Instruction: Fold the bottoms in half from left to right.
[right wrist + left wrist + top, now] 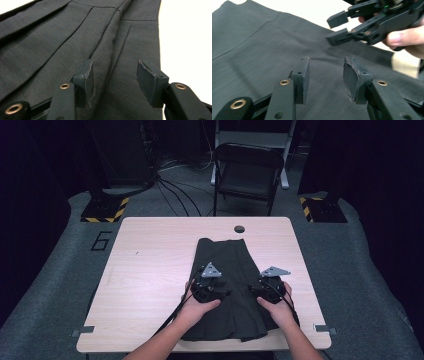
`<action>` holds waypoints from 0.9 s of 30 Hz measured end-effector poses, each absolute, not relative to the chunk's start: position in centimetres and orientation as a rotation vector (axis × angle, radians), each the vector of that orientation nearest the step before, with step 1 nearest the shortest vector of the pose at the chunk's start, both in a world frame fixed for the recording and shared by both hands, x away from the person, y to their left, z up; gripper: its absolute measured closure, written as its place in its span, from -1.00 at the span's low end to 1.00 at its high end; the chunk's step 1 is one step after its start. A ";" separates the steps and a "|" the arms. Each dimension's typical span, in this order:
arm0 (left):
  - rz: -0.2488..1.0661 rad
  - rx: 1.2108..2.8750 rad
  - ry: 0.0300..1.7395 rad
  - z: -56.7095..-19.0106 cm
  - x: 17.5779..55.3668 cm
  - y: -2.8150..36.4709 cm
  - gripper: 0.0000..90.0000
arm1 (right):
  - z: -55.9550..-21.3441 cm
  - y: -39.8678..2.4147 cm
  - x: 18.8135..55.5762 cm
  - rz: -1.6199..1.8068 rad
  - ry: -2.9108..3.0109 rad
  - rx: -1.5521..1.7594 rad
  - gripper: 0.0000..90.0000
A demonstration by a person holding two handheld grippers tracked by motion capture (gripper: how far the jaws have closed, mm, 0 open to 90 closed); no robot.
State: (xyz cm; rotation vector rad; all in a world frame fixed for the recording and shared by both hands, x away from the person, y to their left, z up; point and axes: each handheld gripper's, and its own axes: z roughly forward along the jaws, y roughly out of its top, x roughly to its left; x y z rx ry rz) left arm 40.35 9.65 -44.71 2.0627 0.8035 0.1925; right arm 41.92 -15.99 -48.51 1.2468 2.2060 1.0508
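A dark grey pleated garment [227, 280] lies flat on the light wooden table [150, 270], its narrow end toward the far edge. My left gripper [208, 280] hovers over the garment's left half; in the left gripper view its jaws [325, 72] stand apart above the cloth [262, 50] with nothing between them. My right gripper [270, 282] is over the garment's right edge. Its jaws [115, 72] are also apart, just above a pleat seam [100, 50], gripping nothing. In the left gripper view the right gripper [335, 29] shows at upper right, open, held in a hand.
A round cable hole [239, 228] sits near the table's far edge. Beyond the table stand a folding chair [248, 170] and two stand bases with yellow-black stripes [105, 209]. Bare tabletop lies left of the garment.
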 end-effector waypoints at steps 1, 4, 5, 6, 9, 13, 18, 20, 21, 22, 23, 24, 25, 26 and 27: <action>0.193 2.063 0.804 -44.7 40.3 9.7 0.23 | -48.5 -15.9 42.1 1.055 2.205 1.249 0.04; 0.217 2.049 0.856 -45.1 40.4 11.8 0.19 | -48.3 -15.4 42.6 1.061 2.221 1.262 0.04; 0.225 2.045 0.871 -45.1 40.3 12.4 0.19 | -48.2 -15.2 42.8 1.065 2.226 1.266 0.03; 0.236 2.043 0.883 -45.2 40.2 13.0 0.18 | -48.1 -15.0 43.0 1.066 2.234 1.270 0.03; 0.274 2.049 0.906 -45.0 40.0 15.1 0.16 | -47.8 -14.4 43.6 1.071 2.252 1.278 0.02; 0.304 2.025 0.935 -44.7 39.1 17.8 0.12 | -47.2 -13.6 44.5 1.044 2.265 1.239 0.07; 0.336 1.994 0.992 -44.8 38.1 20.9 0.08 | -46.8 -13.1 46.6 1.040 2.247 1.275 0.07; 0.340 1.985 1.000 -44.9 37.9 21.8 0.07 | -46.9 -13.0 47.5 1.041 2.233 1.302 0.06; 0.346 1.989 1.008 -45.0 37.8 22.3 0.06 | -47.0 -13.0 47.9 1.032 2.224 1.303 0.06; 0.345 1.984 1.018 -45.1 37.7 22.6 0.06 | -47.2 -12.9 48.3 1.029 2.217 1.307 0.06; 0.352 1.980 1.023 -45.2 37.7 22.9 0.06 | -47.4 -12.9 48.4 1.028 2.207 1.320 0.06; 0.344 1.974 1.036 -45.4 37.6 23.3 0.05 | -47.6 -13.0 48.7 1.025 2.211 1.308 0.05; 0.341 1.961 1.050 -45.6 37.7 23.5 0.04 | -47.9 -13.1 48.9 1.003 2.222 1.303 0.03; 0.342 1.964 1.055 -45.9 37.7 23.7 0.03 | -48.2 -13.0 49.0 1.006 2.227 1.324 0.02; 0.336 1.958 1.071 -46.3 37.8 23.8 0.02 | -48.4 -13.0 49.2 1.016 2.228 1.338 0.01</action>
